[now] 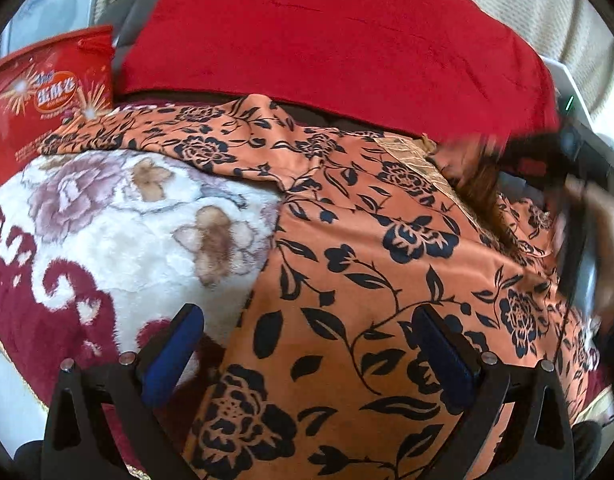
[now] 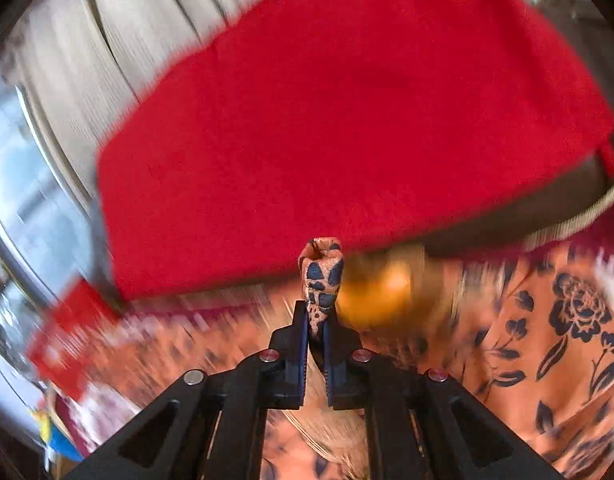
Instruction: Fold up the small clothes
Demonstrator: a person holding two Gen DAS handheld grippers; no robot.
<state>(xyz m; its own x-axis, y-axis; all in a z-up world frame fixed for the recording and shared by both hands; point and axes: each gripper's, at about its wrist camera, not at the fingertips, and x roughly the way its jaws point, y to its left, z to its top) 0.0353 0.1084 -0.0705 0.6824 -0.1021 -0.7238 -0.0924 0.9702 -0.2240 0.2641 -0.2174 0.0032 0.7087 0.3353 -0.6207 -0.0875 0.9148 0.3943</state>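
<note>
Right gripper (image 2: pixel 315 320) pinches a bunched corner of the orange floral garment (image 1: pixel 347 280). Left gripper (image 1: pixel 307 344) hangs wide above it. Carry the corner across low, keeping the edge taut.

The red bag (image 1: pixel 47 100) at the left of the left wrist view carries a printed logo oval with white characters among firework bursts, and lines of small white print below it, but none of it is sharp enough to read. In the right wrist view the same bag is motion-blurred and nothing on it is legible.

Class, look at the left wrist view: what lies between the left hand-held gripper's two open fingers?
The orange floral garment lies between the left hand-held gripper fingers, untouched, in the left wrist view.
</note>
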